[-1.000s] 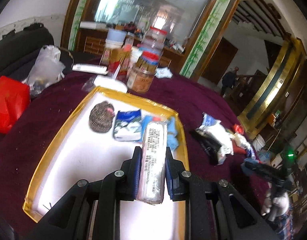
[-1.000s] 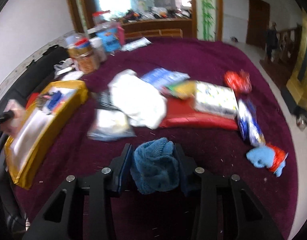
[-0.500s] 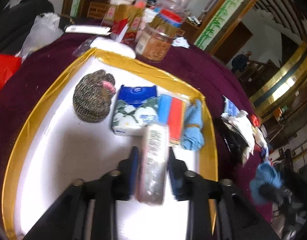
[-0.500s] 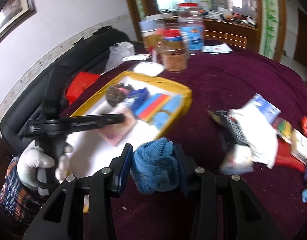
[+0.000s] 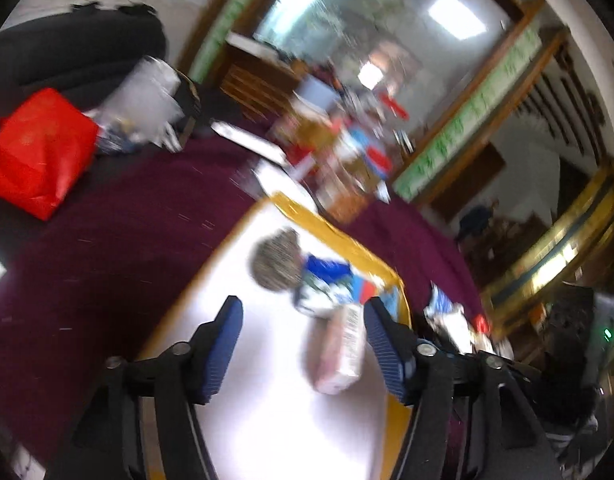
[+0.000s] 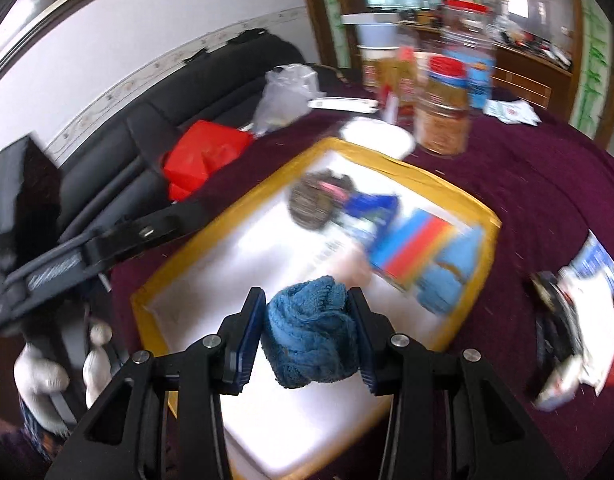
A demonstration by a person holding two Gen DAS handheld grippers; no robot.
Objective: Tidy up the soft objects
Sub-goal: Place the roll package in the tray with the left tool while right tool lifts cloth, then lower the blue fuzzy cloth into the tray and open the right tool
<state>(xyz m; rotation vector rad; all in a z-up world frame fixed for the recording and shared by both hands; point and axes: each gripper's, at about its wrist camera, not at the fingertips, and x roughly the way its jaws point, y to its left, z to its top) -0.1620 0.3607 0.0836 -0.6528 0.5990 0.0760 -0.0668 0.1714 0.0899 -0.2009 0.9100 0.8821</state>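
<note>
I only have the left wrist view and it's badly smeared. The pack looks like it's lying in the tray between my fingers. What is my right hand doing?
Observer: The right gripper is shut on a blue knitted cloth, held over the near part of the gold-rimmed tray.
Operator: Is the left gripper clear of the pack?
Observer: Its jaws are opening; from the right wrist view the left gripper shows as a dark shape off the tray's left edge, and the pale pack lies on the white floor.
Operator: What's next to the pack?
Observer: A blue-and-red sponge touches it on the right, with a light blue cloth beyond that.
</note>
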